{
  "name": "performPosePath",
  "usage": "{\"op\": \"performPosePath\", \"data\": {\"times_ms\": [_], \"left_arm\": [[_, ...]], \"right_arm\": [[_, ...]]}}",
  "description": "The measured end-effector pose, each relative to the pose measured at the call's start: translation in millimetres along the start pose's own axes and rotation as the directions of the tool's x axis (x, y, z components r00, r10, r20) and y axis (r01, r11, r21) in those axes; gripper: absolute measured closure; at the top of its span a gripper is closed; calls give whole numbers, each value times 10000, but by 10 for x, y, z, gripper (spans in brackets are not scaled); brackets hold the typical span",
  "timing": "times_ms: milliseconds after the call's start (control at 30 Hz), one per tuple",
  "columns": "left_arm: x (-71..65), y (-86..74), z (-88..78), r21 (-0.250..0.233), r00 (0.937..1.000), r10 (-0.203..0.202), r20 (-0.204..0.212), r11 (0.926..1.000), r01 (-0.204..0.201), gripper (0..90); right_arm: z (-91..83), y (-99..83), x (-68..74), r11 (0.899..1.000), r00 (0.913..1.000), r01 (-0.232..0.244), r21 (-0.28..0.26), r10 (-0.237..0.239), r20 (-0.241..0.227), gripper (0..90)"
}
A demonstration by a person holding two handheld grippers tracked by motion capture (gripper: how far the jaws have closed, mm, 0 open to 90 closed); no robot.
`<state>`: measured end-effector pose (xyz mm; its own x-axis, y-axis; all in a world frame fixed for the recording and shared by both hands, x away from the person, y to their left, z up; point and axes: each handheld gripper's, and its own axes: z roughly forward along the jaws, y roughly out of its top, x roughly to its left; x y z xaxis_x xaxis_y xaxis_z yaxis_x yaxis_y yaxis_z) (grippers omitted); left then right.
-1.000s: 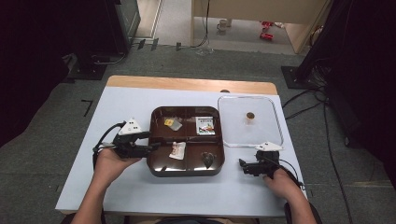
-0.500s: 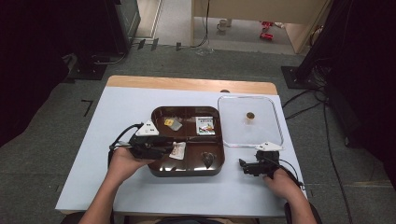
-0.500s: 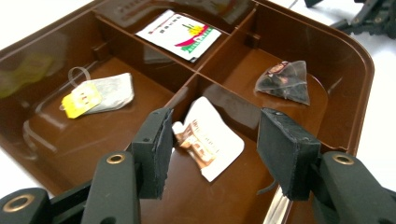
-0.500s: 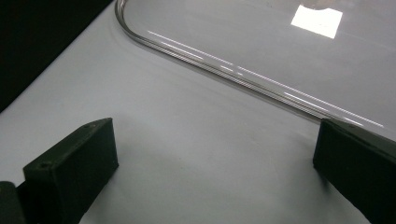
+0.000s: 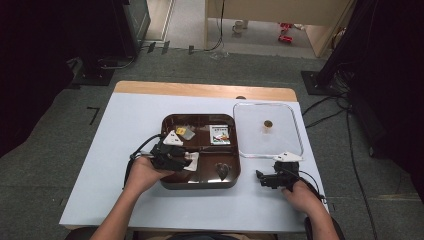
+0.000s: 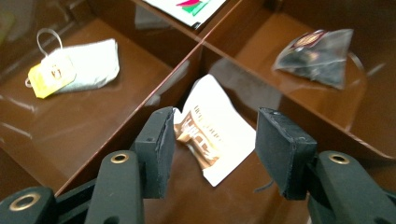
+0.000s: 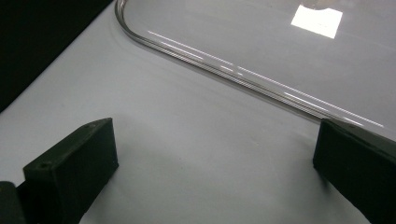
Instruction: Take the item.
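Observation:
A brown four-compartment tray (image 5: 237,150) sits mid-table. In its front-left compartment lies a white-and-brown sachet (image 6: 210,135), seen in the high view as a sachet (image 5: 194,159). My left gripper (image 6: 217,149) hangs low over it with the sachet between its jaws. The jaws have just been closing, and the pads stand clear of the sachet on both sides. From above, the left gripper (image 5: 184,160) reaches in over the tray's left rim. My right gripper (image 5: 261,178) rests on the table right of the tray, and the right gripper (image 7: 212,172) is wide open with nothing in it.
The other compartments hold a tea bag with a yellow tag (image 6: 79,63), a dark pyramid tea bag (image 6: 320,51) and a white packet (image 5: 220,134). A clear plastic tray (image 5: 295,131) with a small brown piece (image 5: 268,124) lies at the right. Its rim (image 7: 224,70) curves just ahead of the right gripper.
The left hand has moved right and down from the tray's left edge into the front-left compartment, over the sachet. Its jaws have narrowed. The right hand has stayed put.

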<state>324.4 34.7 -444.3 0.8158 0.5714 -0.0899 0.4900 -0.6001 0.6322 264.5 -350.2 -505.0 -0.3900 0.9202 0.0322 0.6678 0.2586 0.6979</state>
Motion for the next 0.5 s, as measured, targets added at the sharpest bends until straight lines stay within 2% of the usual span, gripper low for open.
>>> {"op": "performPosePath", "data": {"times_ms": [100, 133, 167, 200, 233, 300, 367, 467, 500], "left_arm": [[-28, 23, 87, 474, 9995, 67, -295, 9989, -53, 482], [-28, 23, 87, 474, 9995, 67, -295, 9989, -53, 475], [-35, 29, 113, 591, 9991, 15, -413, 9983, 9, 475], [-42, 49, 148, 938, 9971, -143, -748, 9954, 214, 466], [-40, 54, 155, 1015, 9965, -212, -805, 9944, 294, 468], [-34, 60, 162, 1054, 9960, -313, -834, 9936, 400, 476], [-13, 79, 179, 1256, 9952, -548, -813, 9900, 648, 477], [10, 107, 204, 1575, 9947, -728, -725, 9840, 834, 478], [10, 107, 204, 1575, 9947, -728, -725, 9840, 834, 482]], "right_arm": [[0, 0, 0, 10000, 10000, 0, 0, 0, 1, 0], [0, 0, 0, 10000, 10000, 0, 0, 0, 1, 0], [0, 0, 0, 10000, 10000, -1, 0, 1, 1, 0], [0, 0, 0, 10000, 10000, 2, 0, -2, 3, 0], [0, 0, 0, 10000, 10000, 1, -1, -1, 3, 0], [0, 0, 0, 10000, 10000, 1, 0, -1, 3, 0], [0, 0, 0, 10000, 10000, 2, -1, -2, 2, 0], [0, 0, 1, 10000, 10000, -2, 4, 2, 3, 0], [0, 0, 1, 10000, 10000, -2, 4, 2, 3, 0]]}}
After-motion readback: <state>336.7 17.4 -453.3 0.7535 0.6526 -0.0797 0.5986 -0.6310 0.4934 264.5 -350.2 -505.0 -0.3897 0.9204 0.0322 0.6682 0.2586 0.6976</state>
